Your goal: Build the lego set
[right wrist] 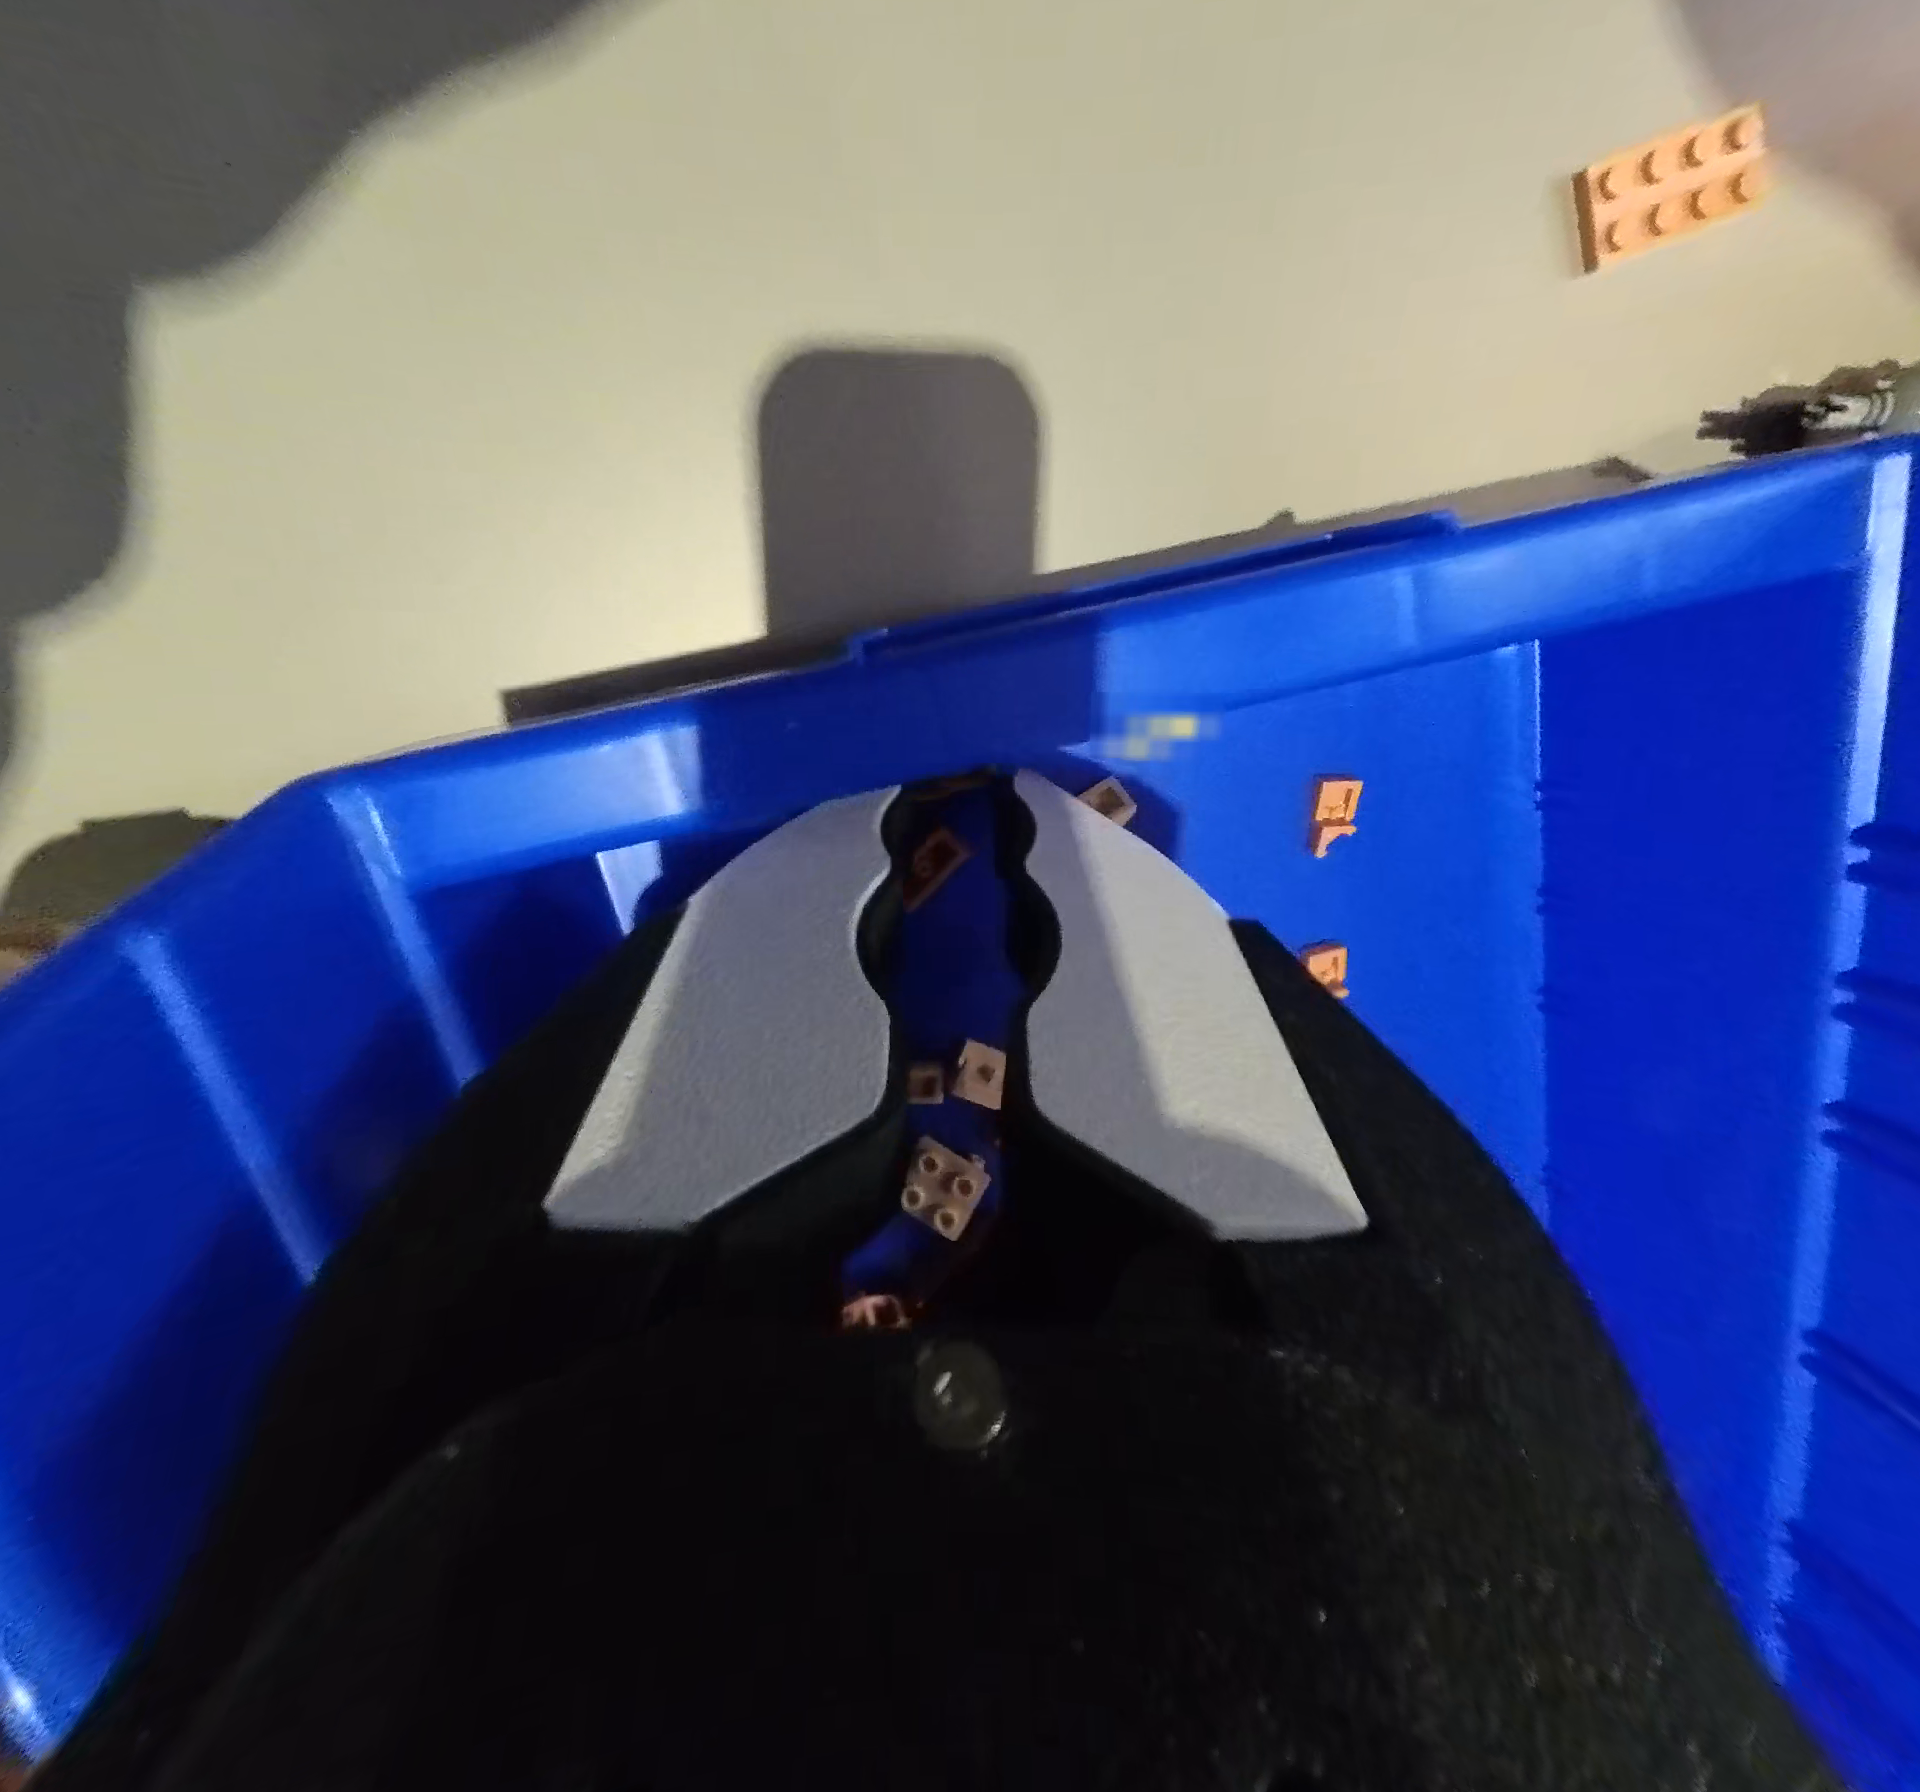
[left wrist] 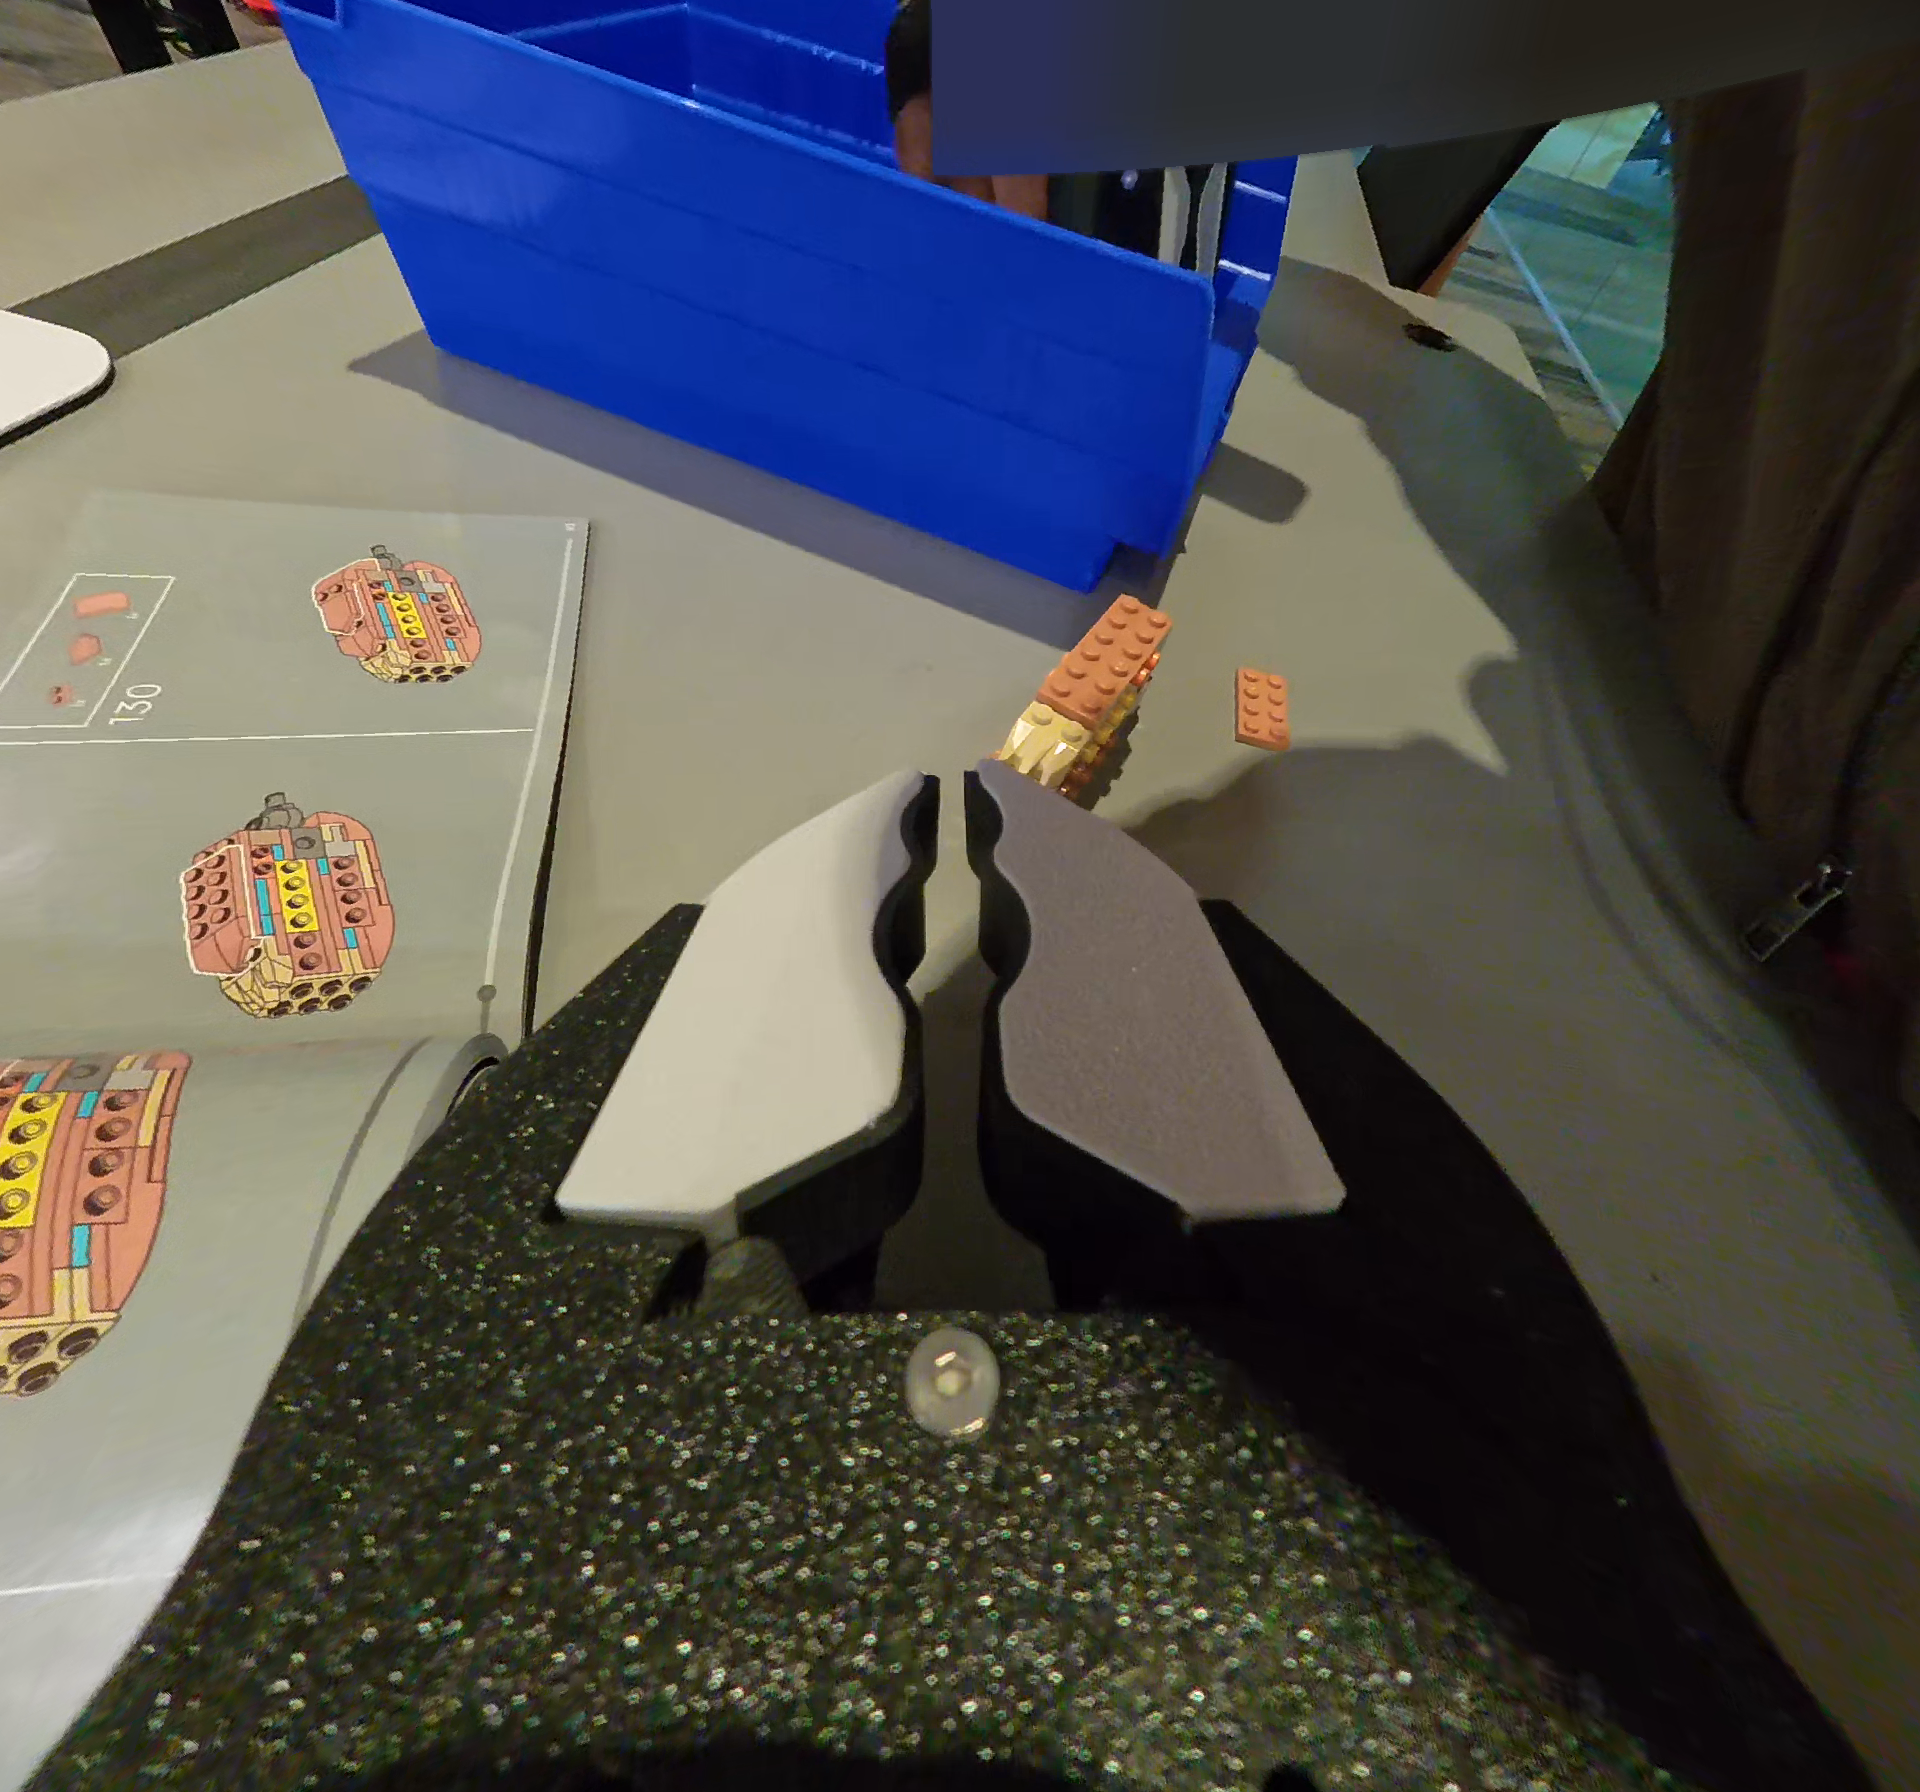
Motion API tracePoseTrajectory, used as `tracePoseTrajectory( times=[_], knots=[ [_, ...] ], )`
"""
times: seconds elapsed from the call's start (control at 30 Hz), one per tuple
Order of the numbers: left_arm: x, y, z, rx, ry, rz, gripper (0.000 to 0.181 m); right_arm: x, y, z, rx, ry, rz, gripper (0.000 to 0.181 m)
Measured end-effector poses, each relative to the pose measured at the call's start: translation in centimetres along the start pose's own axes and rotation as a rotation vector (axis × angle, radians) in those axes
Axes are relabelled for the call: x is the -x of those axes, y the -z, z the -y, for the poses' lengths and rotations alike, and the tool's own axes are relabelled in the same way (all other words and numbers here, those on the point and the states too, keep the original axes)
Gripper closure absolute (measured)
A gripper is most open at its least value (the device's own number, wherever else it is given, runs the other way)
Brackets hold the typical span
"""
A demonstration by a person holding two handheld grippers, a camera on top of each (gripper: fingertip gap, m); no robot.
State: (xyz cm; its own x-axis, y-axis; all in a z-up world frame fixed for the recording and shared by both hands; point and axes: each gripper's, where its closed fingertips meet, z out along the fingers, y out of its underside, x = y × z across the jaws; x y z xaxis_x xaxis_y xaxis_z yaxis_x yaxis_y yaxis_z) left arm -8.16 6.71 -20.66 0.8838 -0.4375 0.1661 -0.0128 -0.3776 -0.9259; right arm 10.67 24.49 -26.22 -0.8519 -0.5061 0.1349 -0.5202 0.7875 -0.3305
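Left two-finger gripper (left wrist: 951,786) with pale grey curved finger shells on a speckled black body, held low and reaching forward, tilted slightly downward. Fingers (left wrist: 800,994) drawn nearly together, only a thin dark slit between the wavy black inner pads, nothing visibly clamped between them. Right two-finger gripper (right wrist: 987,786) of the same build, grey shells over a black body, pointed steeply downward. Its fingers (right wrist: 769,1015) close together, tips all but meeting, a narrow wavy gap widening toward the base; whether the tips pinch anything not discernible, picture blurred
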Motion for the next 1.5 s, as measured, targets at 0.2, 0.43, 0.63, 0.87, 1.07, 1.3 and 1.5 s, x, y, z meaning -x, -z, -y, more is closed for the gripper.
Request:
tracePoseTrajectory(
  times=[0.2,0.43,0.63,0.87,1.07,1.3,1.5],
  knots=[
    [0.1,0.1,0.1,-0.009,0.007,0.000,0.177,-1.0,0.8,-0.4,0.014,-0.065,-0.068,0.167],
    [-0.2,0.4,0.6,-0.044,-0.040,0.004,0.177,-5.1,5.6,-0.5,0.041,-0.229,-0.308,0.167],
    [-2.5,1.3,3.8,-0.176,-0.047,-0.062,0.176,-11.3,10.7,3.7,0.156,-0.273,-0.732,0.167],
    [-8.2,2.5,6.6,-0.263,0.018,-0.287,0.169,-18.0,9.0,10.9,0.308,-0.107,-1.186,0.167],
    [-8.8,3.6,2.4,-0.163,0.117,-0.299,0.163,-22.3,4.8,14.6,0.308,-0.103,-1.435,0.167],
    [-9.6,3.1,1.6,-0.122,0.063,-0.298,0.160,-24.4,1.8,15.4,0.215,-0.178,-1.496,0.167],
    [-8.9,2.4,1.2,-0.110,0.058,-0.253,0.168,-24.8,1.0,14.9,0.167,-0.196,-1.506,0.167]
  ],
)
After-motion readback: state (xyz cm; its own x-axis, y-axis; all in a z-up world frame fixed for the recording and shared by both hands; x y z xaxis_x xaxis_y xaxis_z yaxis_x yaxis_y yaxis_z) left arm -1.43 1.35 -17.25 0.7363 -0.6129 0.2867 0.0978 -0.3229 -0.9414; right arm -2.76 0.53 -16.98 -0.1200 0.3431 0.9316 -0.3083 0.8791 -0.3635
